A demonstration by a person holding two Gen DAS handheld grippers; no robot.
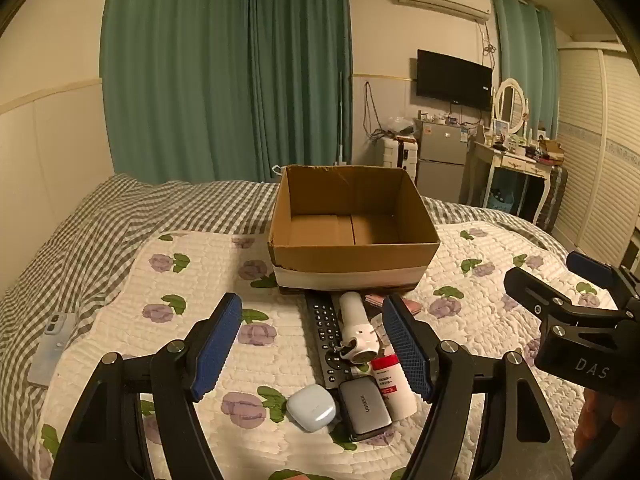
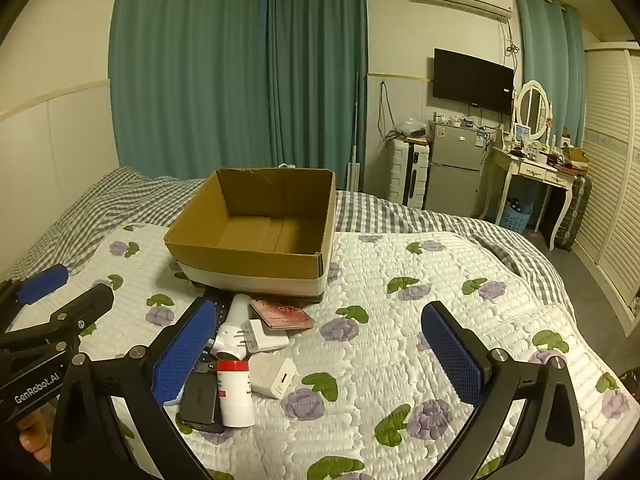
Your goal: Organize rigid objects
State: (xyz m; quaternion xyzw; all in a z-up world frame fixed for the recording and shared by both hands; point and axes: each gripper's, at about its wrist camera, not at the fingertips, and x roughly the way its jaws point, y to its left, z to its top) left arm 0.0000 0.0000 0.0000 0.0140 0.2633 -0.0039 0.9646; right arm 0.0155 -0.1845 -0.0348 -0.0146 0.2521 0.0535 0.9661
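An open, empty cardboard box (image 1: pixel 352 258) (image 2: pixel 244 266) stands on the flowered quilt. In front of it lies a cluster of small items: a black remote (image 1: pixel 325 334), a white cylindrical device (image 1: pixel 357 330) (image 2: pixel 235 320), a red-capped white bottle (image 1: pixel 391 382) (image 2: pixel 236 390), a grey UGREEN box (image 1: pixel 366 408) (image 2: pixel 199 400), a white earbud case (image 1: pixel 311 407), a white plug (image 2: pixel 265 336), a white adapter cube (image 2: pixel 274 376) and a red booklet (image 2: pixel 282 314). My left gripper (image 1: pixel 312 346) (image 2: pixel 68 292) hovers open over the cluster. My right gripper (image 2: pixel 320 356) (image 1: pixel 554 276) is open just right of it, holding nothing.
The quilt (image 2: pixel 420 320) lies over a grey checked bedspread (image 1: pixel 100 232). A grey flat item (image 1: pixel 50 350) rests at the bed's left edge. Beyond the bed stand a small fridge (image 2: pixel 454 172), a dressing table (image 2: pixel 536 172) and a wardrobe (image 2: pixel 612 160).
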